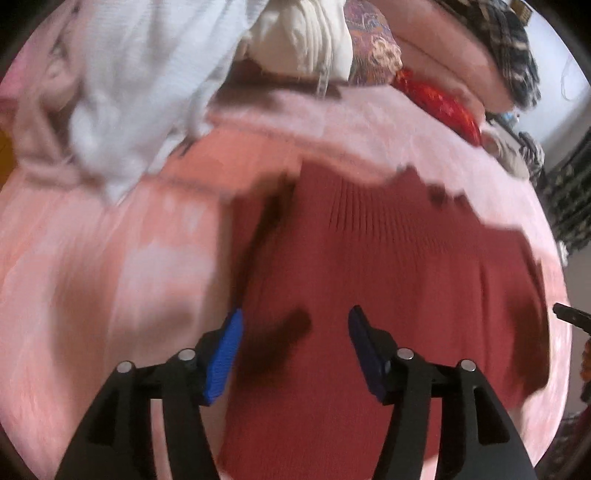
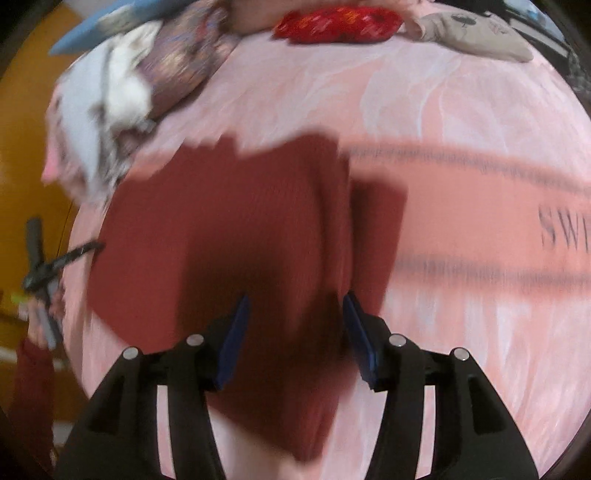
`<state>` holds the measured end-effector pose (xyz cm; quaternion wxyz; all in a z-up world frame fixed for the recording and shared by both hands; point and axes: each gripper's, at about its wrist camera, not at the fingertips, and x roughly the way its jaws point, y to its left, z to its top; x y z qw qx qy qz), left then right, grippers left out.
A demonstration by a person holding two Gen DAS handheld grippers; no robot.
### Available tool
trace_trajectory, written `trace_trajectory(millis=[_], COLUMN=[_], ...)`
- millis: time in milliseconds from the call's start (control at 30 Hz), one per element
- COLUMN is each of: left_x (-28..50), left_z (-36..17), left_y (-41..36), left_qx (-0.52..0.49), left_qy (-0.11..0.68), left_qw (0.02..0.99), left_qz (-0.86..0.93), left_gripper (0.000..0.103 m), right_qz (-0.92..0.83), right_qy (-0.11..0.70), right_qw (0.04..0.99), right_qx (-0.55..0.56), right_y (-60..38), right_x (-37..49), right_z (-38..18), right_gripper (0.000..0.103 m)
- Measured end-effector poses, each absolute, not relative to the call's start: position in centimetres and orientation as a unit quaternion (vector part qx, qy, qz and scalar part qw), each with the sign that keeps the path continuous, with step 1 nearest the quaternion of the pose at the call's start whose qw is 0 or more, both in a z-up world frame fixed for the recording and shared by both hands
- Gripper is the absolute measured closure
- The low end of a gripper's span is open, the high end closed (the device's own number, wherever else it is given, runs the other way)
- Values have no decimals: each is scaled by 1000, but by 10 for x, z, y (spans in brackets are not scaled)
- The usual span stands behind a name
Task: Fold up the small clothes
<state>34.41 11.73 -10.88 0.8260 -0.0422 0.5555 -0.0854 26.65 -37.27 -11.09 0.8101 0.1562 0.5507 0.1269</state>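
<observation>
Hovering apart, both tongs carry nothing: left gripper (image 1: 295, 321) and right gripper (image 2: 295, 306) show blue pads spread w/ only cloth beneath, not pinched. Judged reason: garment lies released on the bed so the fold can settle flat before the next grab. Left gripper sits over the garment's left portion; right gripper straddles its vertical crease toward 3 o'clock. Dark red ribbed knit sweater (image 1: 369, 258) lies mostly flat on the pink bedspread (image 2: 461, 129), centre of both views; a doubled flap shows at 3 o'clock in right view. Blur hides the edges. White clothes pile (image 1: 129, 92) waits at 11 o'clock; red cushion (image 2: 340, 22) at 12.
</observation>
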Motion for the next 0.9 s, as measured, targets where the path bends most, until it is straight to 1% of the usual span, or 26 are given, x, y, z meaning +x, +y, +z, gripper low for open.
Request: trace_trajectory(millis=[67,133,267,300,333,400,433,467,500,600,767,833,900], left_x=[317,295,269,267,264,261,261,261,261,262,258,256,257], left_z=[-113,-118,-129,-131,-132,-133,-133,-132,-132,-129,-112,-111,-119], left_y=[123,127,129,129,130,130,129,128,127,128,137,140,140], left_qx=[-44,-49,-43,-40,-45,-55,-55,-53,-51,-60,-96,-95,-85], left_qy=[564,569,573,573,571,572,571,571,572,578,569,567,574], left_qw=[820,817,815,816,816,815,816,816,815,810,811,813,809], left_qz=[-84,-82,-74,-72,-71,-74,-72,-70,-70,-75,-93,-99,-94], left_gripper=[43,43,43,44,45,58,60,71,87,92,92,92,92], right_qz=[128,135,136,136,140,147,143,143,146,156,185,186,177], right_qy=[561,564,574,576,578,584,585,586,587,575,542,540,554], right_qw=[805,799,790,786,783,776,777,777,775,778,785,787,783], right_qx=[145,159,170,175,182,189,182,180,184,199,236,233,220], right_y=[-365,-364,-362,-362,-362,-357,-356,-354,-354,-360,-374,-375,-373], right_x=[233,206,183,181,179,179,178,177,176,171,156,152,153], right_z=[-116,-123,-138,-141,-144,-151,-152,-152,-150,-140,-110,-109,-122], right_gripper=[50,50,51,56,68,78,87,93,94,96,97,97,97])
